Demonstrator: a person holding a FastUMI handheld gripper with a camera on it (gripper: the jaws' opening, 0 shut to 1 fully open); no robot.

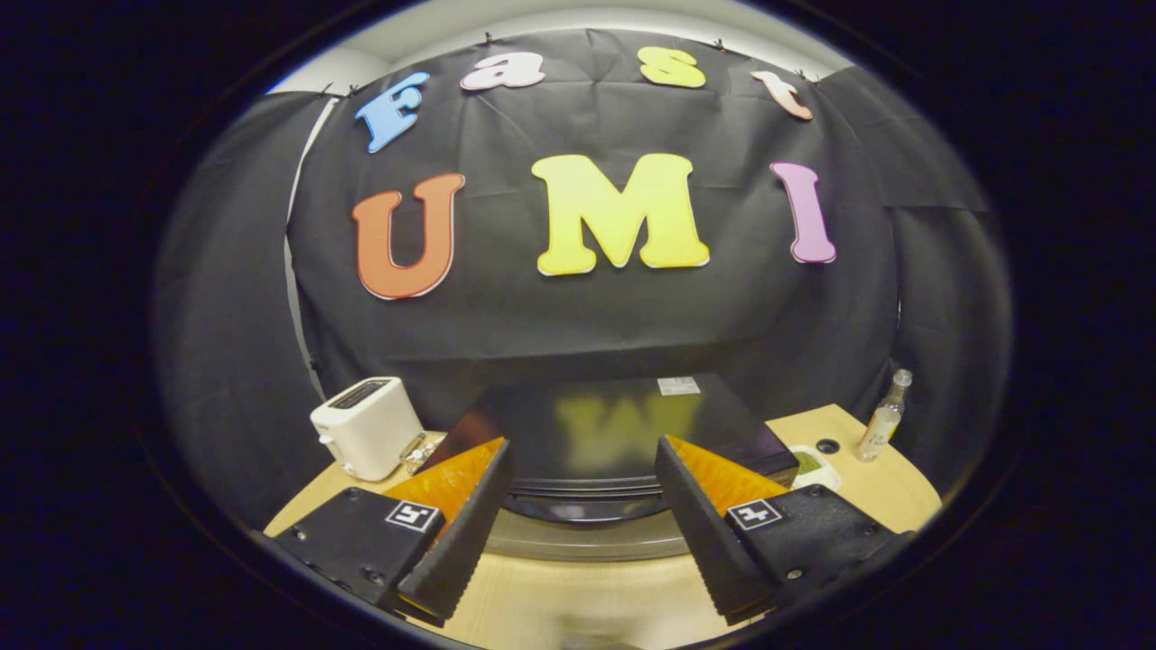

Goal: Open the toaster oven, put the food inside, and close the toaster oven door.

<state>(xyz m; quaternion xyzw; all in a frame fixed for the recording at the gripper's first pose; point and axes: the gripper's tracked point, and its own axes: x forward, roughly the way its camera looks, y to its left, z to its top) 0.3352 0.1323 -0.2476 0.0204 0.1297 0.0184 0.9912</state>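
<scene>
The gripper [582, 506] hangs spread wide and empty just above the oven [605, 433], fingers framing its dark glossy top, probably lining up to reach the door, whose handle seems to be the curved bar [578, 510] between them. The oven looks closed. A white toaster [366, 426] stands left of the oven on the bench [578, 605], a clear bottle [883, 417] right. The food may be the small green dish [808, 463] beside the oven.
</scene>
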